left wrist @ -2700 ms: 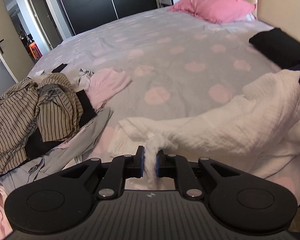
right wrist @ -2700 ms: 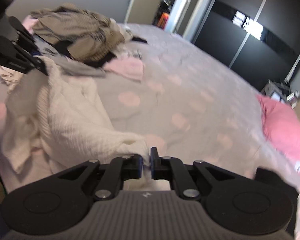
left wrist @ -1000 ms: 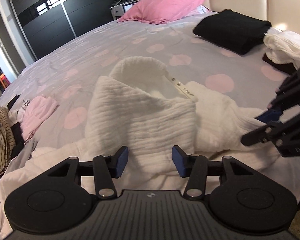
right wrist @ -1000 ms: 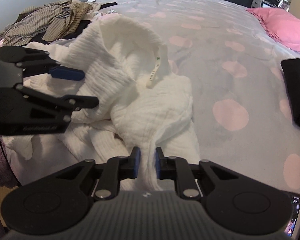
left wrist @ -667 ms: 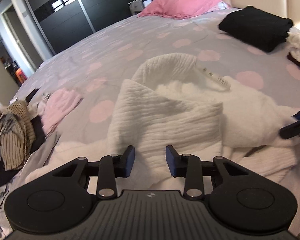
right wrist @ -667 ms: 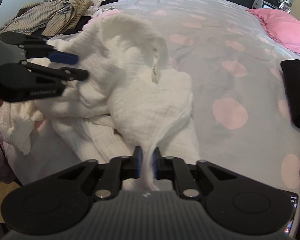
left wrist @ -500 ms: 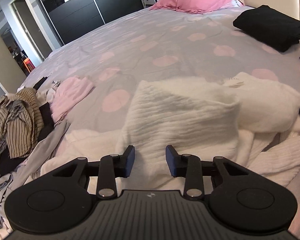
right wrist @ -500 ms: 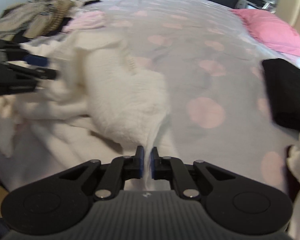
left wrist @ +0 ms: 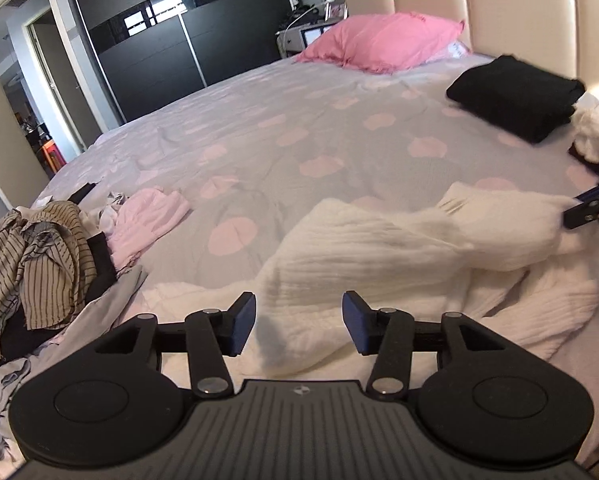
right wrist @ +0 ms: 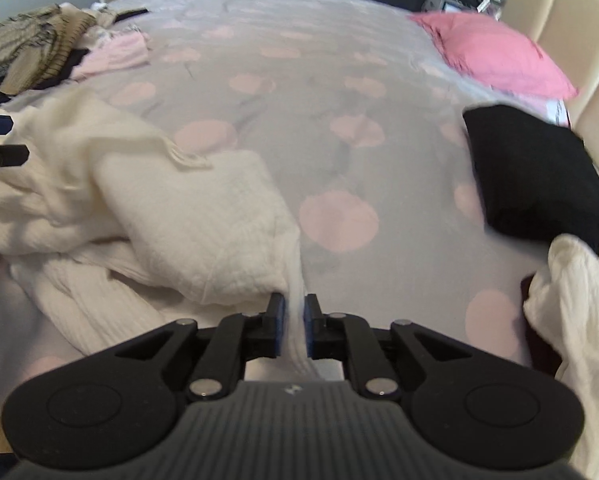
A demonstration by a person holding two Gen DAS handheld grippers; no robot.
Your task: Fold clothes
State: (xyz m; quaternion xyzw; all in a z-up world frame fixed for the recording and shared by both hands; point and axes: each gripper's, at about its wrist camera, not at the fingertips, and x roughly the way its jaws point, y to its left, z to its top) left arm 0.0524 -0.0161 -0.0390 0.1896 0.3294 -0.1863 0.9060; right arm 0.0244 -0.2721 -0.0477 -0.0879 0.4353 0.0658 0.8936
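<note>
The white garment [left wrist: 399,248] lay crumpled at the near edge of the bed [left wrist: 299,128]. The left gripper [left wrist: 298,322] hung over its near folds, jaws just widened and apart, clamping nothing. The right gripper [right wrist: 294,330] pinched a strip of that white cloth, jaws having eased slightly. A folded black garment [right wrist: 535,176] sat toward the bed's headboard side.

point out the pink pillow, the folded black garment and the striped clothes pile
pink pillow [left wrist: 383,40], left wrist view, middle of its top face
folded black garment [left wrist: 515,94], left wrist view, centre of its top
striped clothes pile [left wrist: 31,256], left wrist view, the tan striped fabric
</note>
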